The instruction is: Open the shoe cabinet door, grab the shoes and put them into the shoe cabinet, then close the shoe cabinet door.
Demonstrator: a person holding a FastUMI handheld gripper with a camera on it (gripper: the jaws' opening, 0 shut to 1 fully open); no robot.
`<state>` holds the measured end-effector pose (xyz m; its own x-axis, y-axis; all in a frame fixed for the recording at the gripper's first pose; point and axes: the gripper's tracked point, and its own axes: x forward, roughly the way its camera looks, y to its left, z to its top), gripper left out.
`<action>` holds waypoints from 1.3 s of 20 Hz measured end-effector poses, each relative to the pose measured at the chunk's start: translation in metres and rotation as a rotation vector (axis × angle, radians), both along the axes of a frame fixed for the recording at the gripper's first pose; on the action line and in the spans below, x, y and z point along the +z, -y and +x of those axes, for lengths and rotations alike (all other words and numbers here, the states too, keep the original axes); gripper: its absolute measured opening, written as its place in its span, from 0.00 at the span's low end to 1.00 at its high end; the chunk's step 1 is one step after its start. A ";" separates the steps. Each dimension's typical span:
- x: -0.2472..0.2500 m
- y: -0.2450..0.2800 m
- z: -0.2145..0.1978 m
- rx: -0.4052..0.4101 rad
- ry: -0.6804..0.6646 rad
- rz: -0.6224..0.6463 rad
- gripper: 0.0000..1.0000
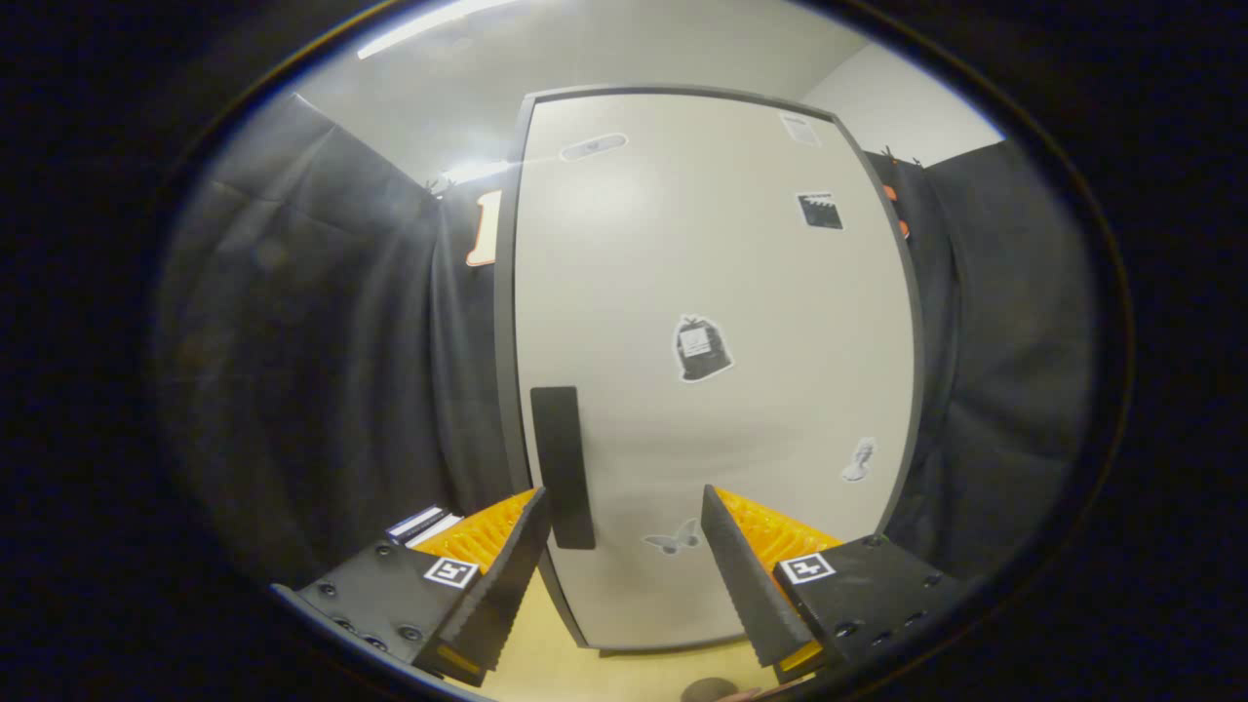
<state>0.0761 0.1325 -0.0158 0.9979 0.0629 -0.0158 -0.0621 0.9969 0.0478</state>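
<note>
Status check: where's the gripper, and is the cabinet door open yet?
Gripper open, holding nothing, facing the shoe cabinet door. Door shut; dark handle just ahead, nearer the left finger. Nothing between gripper and handle.

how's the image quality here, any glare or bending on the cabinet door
Gripper view: fisheye bows the shoe cabinet door edges outward; soft glare near its upper left; ceiling light strip blown out; the dark handle and stickers are sharp; the gripper fingers, open, frame the handle area.

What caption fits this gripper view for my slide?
Open gripper faces the closed shoe cabinet door, its dark handle just ahead.
</note>
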 end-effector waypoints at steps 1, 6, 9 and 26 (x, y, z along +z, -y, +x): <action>-0.004 -0.005 0.007 -0.008 -0.005 0.003 0.96; -0.009 -0.019 0.033 -0.043 -0.014 0.026 0.81; -0.015 -0.023 0.044 -0.060 -0.026 0.006 0.70; -0.025 -0.027 0.026 -0.021 -0.058 -0.034 0.25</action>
<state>0.1021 0.1593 -0.0404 0.9964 0.0403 -0.0752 -0.0392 0.9991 0.0164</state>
